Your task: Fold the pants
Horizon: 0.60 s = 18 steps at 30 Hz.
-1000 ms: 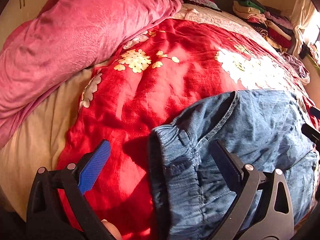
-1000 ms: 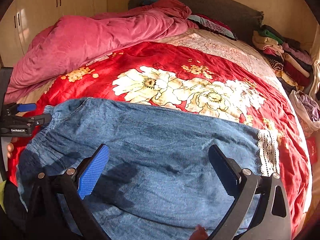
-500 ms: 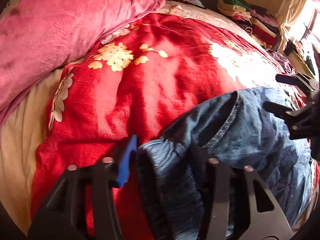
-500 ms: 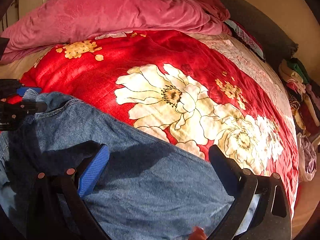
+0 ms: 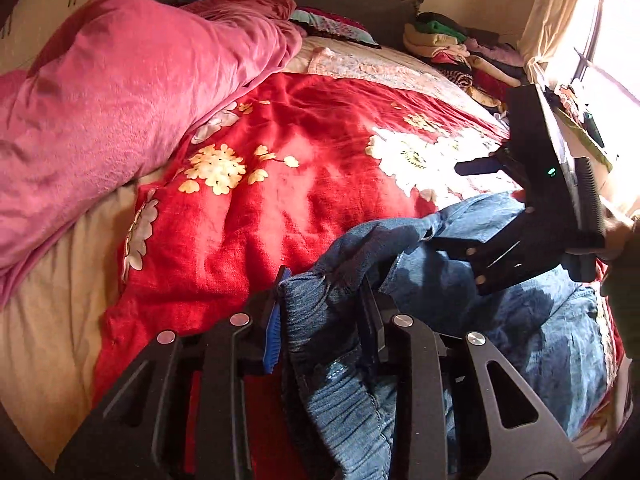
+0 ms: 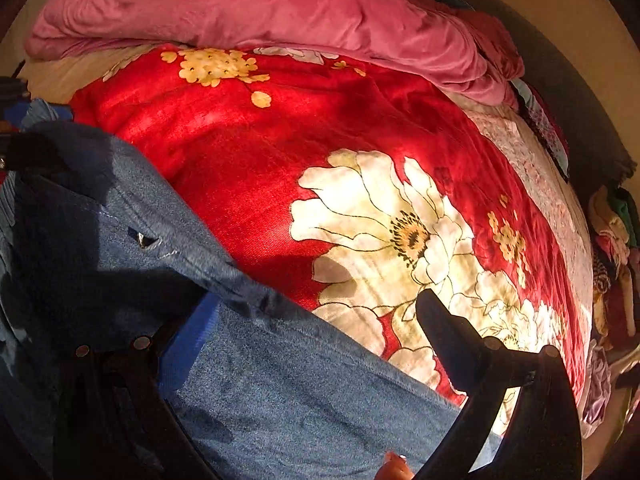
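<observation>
My left tool [image 5: 320, 312] clamped on the gathered waistband of the denim pants [image 5: 520, 320], pants spread on the red floral blanket [image 6: 320, 152], my right tool [image 6: 316, 320] gaping wide above them, pink duvet [image 5: 120, 92] far left.

1. The pants [image 5: 540, 320] are blue denim cloth, matt and slightly coarse.
2. The red blanket [image 6: 340, 128] looks plush with a soft sheen.
3. The pink comforter [image 5: 120, 100] is fuzzy, matt fleece.
4. The left gripper [image 5: 320, 320] is matt black plastic with a ribbed blue pad.
</observation>
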### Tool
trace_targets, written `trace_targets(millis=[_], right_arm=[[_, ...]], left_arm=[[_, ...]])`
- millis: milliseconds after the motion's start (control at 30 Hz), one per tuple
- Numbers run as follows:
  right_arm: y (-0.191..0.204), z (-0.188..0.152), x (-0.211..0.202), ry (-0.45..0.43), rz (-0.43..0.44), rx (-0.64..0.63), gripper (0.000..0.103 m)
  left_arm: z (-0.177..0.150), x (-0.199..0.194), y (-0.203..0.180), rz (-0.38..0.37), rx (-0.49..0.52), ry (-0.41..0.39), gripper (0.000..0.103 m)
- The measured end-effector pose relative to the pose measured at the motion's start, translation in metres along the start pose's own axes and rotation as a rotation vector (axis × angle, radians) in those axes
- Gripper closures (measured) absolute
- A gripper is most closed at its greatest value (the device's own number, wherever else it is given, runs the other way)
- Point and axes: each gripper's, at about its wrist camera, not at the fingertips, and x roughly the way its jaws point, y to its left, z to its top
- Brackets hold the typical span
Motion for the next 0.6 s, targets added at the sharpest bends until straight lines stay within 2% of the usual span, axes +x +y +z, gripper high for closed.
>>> trace_targets(millis=[33,67,100,133,167,200,300,500,600], right_arm=[[0.005,0.0,0.002,-0.003,-0.017,-0.029,0.006],[0.01,0.0,0.003,-0.007,-0.024,-0.045,0.011],[0.012,-0.001,0.004,-0.006,0.002,-0.036,0.029],[0.013,-0.002,0.003,-0.011,0.048,-0.01,0.042],[0.015,-0.004,-0.001,-0.025,0.093,0.009,0.066],[0.02,-0.006,-0.004,-0.036,0.108,0.007,0.079],[0.024,-0.012,-0.019,-0.064,0.09,0.049,0.089],[0.015,-0.031,-0.072,-0.209,0.083,0.209,0.09],[0.019,-0.043,-0.095,-0.256,0.081,0.25,0.09]], left_arm=[[0.0,-0.001,-0.001,-0.001,0.001,0.001,0.08],[-0.001,0.0,-0.002,-0.004,0.005,0.004,0.081],[-0.001,0.0,-0.003,-0.001,0.009,0.006,0.081],[-0.003,0.001,-0.005,0.007,0.016,0.008,0.081],[-0.003,0.002,-0.005,0.013,0.021,0.01,0.081],[-0.004,0.002,-0.005,0.016,0.02,0.01,0.081],[-0.003,-0.001,-0.001,0.012,0.008,-0.002,0.081],[-0.006,-0.016,-0.002,-0.002,0.002,-0.037,0.081],[-0.01,-0.025,-0.008,0.0,0.016,-0.057,0.081]])
